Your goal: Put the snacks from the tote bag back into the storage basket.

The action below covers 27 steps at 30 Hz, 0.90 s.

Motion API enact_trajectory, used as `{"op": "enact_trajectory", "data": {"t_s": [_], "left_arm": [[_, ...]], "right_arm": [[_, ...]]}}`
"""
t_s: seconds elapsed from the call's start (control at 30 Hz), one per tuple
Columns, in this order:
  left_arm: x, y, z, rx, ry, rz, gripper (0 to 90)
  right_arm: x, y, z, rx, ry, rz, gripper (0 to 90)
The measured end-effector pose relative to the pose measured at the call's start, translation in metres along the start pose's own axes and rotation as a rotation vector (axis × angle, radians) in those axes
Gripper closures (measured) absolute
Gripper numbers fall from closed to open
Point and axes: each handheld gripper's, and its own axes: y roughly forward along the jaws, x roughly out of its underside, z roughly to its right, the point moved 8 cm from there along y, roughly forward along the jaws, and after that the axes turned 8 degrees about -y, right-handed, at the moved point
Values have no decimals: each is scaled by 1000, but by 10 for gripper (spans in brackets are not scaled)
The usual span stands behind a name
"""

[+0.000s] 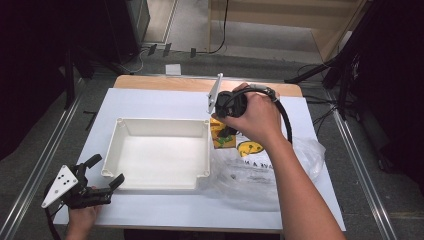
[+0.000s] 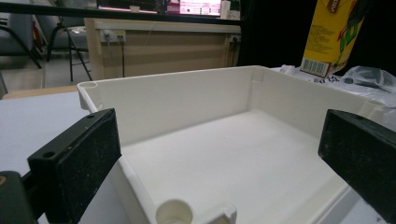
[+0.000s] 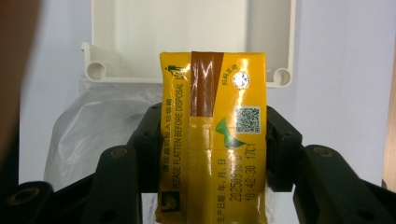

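Even overhead light keeps the white table cover [image 1: 150,100] bright, while the room around it stays dark. Glare streaks the glossy yellow drink carton [image 3: 212,135] between the right gripper's fingers [image 3: 149,140]. The left gripper's black pads [image 2: 81,158] look soft and grainy.

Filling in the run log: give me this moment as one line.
right gripper shut on yellow drink carton | above clear plastic bag | left gripper open | beside white plastic tray

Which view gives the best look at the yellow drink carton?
The right gripper view: the yellow drink carton sits close up between the jaws, print readable. The high view shows part of it under the hand; the left gripper view shows its lower part.
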Motion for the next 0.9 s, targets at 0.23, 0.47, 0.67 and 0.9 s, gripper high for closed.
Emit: {"op": "enact_trajectory", "data": {"t_s": [0.23, 0.47, 0.67, 0.9], "left_arm": [[0, 0, 0, -1, 1, 0, 0], [0, 0, 0, 0, 2, -1, 0], [0, 0, 0, -1, 0, 0, 0], [0, 0, 0, 1, 3, 0, 0]], "right_arm": [[-6, -2, 3, 7, -10, 20, 523], [-13, -2, 4, 8, -6, 19, 524], [-18, -3, 4, 6, 1, 14, 524], [-26, -2, 6, 6, -11, 25, 524]]}}
